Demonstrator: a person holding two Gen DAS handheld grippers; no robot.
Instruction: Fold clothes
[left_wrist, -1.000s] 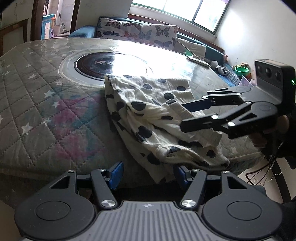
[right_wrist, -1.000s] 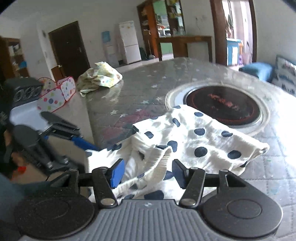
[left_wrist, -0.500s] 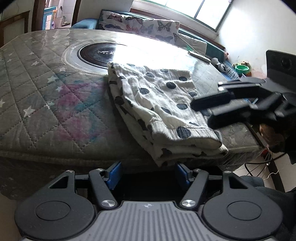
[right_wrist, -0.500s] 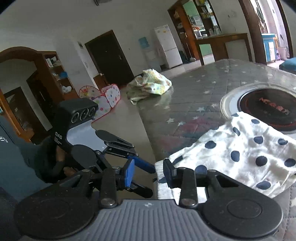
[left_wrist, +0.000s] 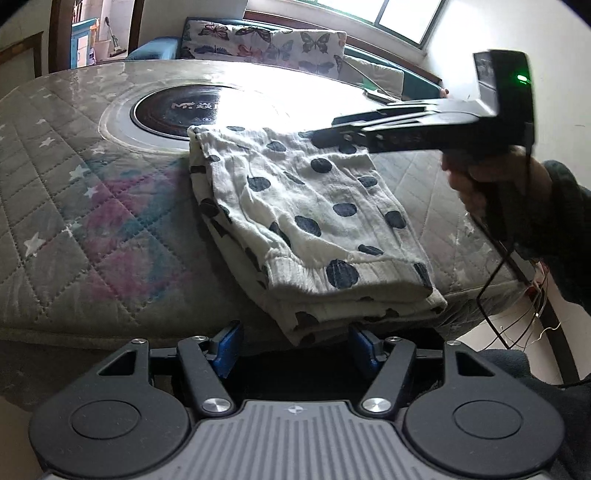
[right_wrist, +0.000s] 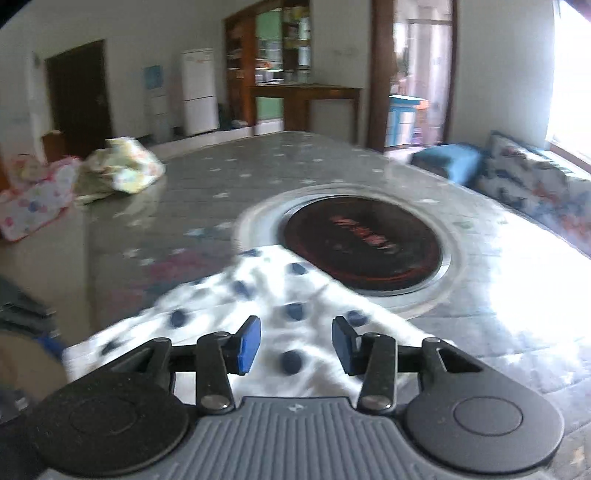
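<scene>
Behind right gripper (left_wrist: 325, 138), polka-dot garment's (left_wrist: 314, 221) far edge.

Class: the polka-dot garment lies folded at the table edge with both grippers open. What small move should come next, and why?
Probably lower the right gripper onto the polka-dot garment to press it flat: its layers lie stacked but puffy near the table edge, and the left gripper sits open, holding nothing.

1. The right wrist view is motion-blurred, so the spotted cloth (right_wrist: 280, 314) shows no clear folds.
2. The crumpled bundle (right_wrist: 122, 171) far across the desk (right_wrist: 221, 184) is too smeared to identify.
3. The right gripper (left_wrist: 325, 131) hides the cloth's far corner.
</scene>
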